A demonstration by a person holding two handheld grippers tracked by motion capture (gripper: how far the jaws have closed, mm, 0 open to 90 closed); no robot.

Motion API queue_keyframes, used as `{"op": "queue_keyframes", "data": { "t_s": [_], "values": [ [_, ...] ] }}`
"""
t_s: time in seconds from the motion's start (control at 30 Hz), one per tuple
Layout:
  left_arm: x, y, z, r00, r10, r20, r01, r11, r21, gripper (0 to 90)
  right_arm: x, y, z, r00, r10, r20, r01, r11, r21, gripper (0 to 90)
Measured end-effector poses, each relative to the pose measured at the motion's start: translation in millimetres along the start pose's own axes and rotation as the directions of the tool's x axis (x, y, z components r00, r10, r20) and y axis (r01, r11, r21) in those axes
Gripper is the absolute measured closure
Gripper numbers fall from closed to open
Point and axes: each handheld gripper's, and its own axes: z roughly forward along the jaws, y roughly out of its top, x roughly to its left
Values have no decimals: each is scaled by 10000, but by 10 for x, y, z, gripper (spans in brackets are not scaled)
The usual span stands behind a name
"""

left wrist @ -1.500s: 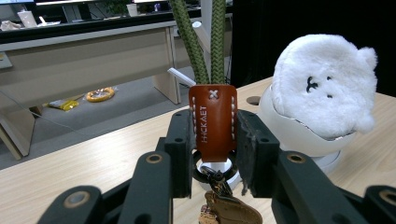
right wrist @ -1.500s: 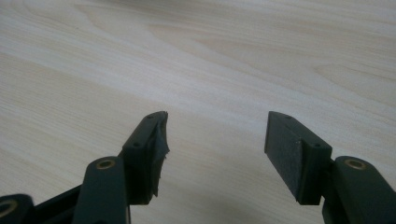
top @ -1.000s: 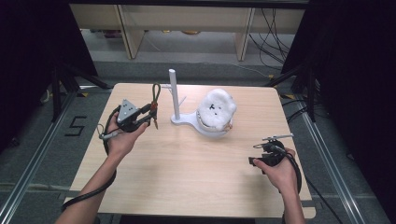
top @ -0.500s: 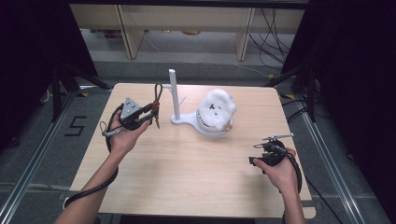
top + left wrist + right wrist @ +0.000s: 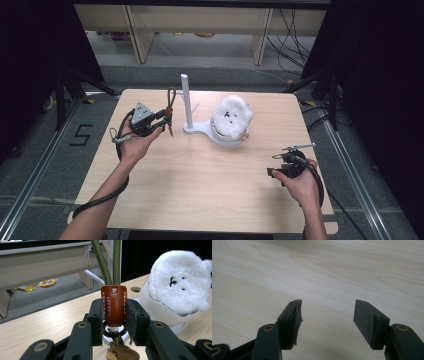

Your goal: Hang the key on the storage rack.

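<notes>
My left gripper (image 5: 166, 118) is shut on a keychain (image 5: 113, 305): a brown leather tab with a green cord loop (image 5: 171, 97) rising above it and a metal ring with a small brown tag hanging below. It hangs above the table, just left of a white stand (image 5: 185, 100) with an upright post and a short side peg. A white fluffy toy (image 5: 231, 117) rests on the stand's round base (image 5: 160, 311). My right gripper (image 5: 273, 172) stands open low over the bare wood (image 5: 317, 277) near the table's right front, nothing between its fingers.
The wooden table (image 5: 200, 190) has free room across its front and middle. Beyond its far edge are shelf legs, cables and a grey floor. Dark frame posts stand at both sides.
My left gripper has carried the keychain slightly right and up, closer to the stand's post. The right gripper has not moved.
</notes>
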Motion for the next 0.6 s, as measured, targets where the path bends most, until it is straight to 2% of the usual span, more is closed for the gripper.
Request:
{"op": "queue_keyframes", "data": {
  "t_s": [0.17, 0.2, 0.23, 0.27, 0.33, 0.37, 0.4, 0.47, 0.5, 0.53, 0.57, 0.6],
  "values": [
    [5, -12, 30, 10000, -80, -1, 80, 9999, 65, 673, -8, -3, 8, 10000, -75, 13, 75, 9999, -73, 402],
    [14, -25, 39, 9999, -116, -4, 116, 9999, 99, 673, 6, -3, -11, 9999, 133, 52, -134, 9998, 175, 402],
    [15, -32, 44, 9999, -163, -5, 163, 9998, 120, 673, -10, -4, -1, 10000, -68, 31, 67, 9999, 76, 402],
    [16, -37, 47, 9998, -174, -3, 174, 9998, 129, 673, 2, -5, -10, 9999, 94, 63, -95, 9998, 145, 402],
    [14, -51, 57, 9998, -211, 5, 211, 9997, 141, 673, -4, -6, -4, 9998, 87, 176, -89, 9999, 128, 402],
    [14, -51, 57, 9998, -211, 5, 211, 9997, 141, 673, -4, -6, -4, 9998, 87, 176, -89, 9999, 128, 402],
    [13, -59, 63, 9997, -227, 3, 226, 9996, 183, 673, -11, -8, -7, 10000, -1, -13, 1, 9999, 122, 402],
    [12, -62, 74, 9998, -204, 30, 203, 9996, 195, 672, -4, -8, -6, 9999, 142, 38, -142, 9998, 171, 402],
    [10, -63, 78, 9998, -217, 38, 216, 9996, 194, 672, -4, -12, -5, 9999, 126, 26, -126, 9998, 138, 402],
    [6, -65, 83, 9997, -236, 32, 235, 9995, 231, 672, -20, -11, 17, 9998, -184, 30, 185, 9997, -132, 402],
    [6, -65, 83, 9997, -236, 32, 235, 9995, 231, 672, -18, -9, 17, 9998, -117, 135, 118, 9999, -24, 402],
    [5, -66, 89, 9998, -218, 35, 217, 9994, 254, 672, -22, -9, 12, 9997, -243, -21, 243, 9997, 25, 402]
  ]
}}
